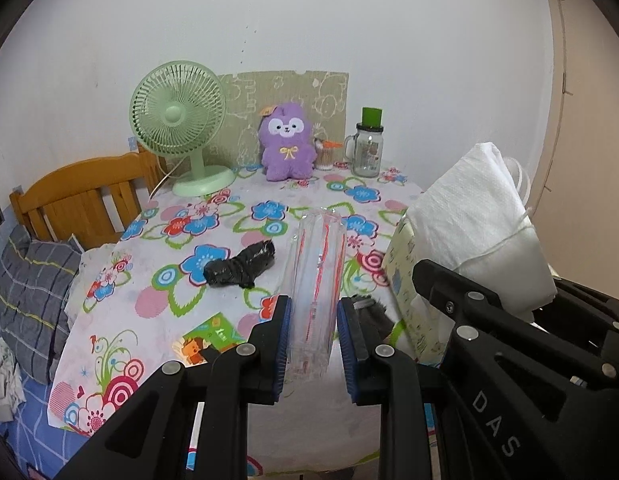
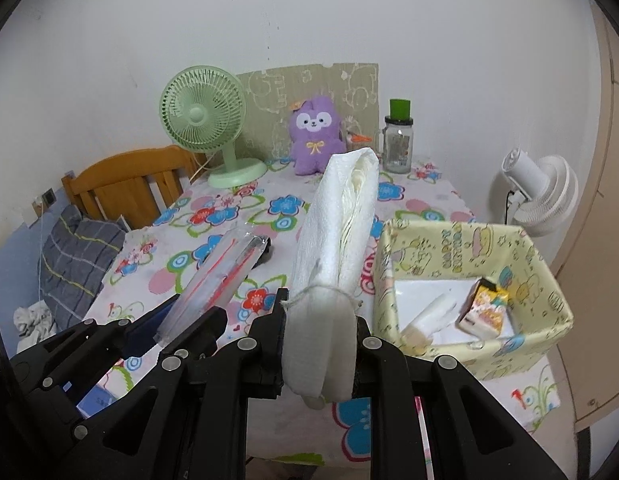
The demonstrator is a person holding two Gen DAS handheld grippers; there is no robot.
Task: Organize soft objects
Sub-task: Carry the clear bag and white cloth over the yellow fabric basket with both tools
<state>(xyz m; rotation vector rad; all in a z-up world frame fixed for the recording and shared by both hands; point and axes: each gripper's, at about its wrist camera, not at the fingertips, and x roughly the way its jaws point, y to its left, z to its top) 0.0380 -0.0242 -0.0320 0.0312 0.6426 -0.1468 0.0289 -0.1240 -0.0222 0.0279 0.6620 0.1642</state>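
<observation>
While the box holds only a few items, the left claw grips a clear striped packet, the right claw a tied white bundle, and a black roll waits on the counter.

Floral-clothed table, green fan, purple plush, jar, black bundle, yellow box

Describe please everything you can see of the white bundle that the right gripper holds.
The white tissue bundle is a folded stack of soft, embossed paper-like sheets, tied near its lower end with thin pale string. The right gripper is shut on that lower end, below the string. The bundle stands nearly upright, leaning slightly right, its layered edges showing toward the top. It hangs in the air above the flowered tablecloth, just left of the yellow box, apart from it. Only the gripper touches it.
</observation>
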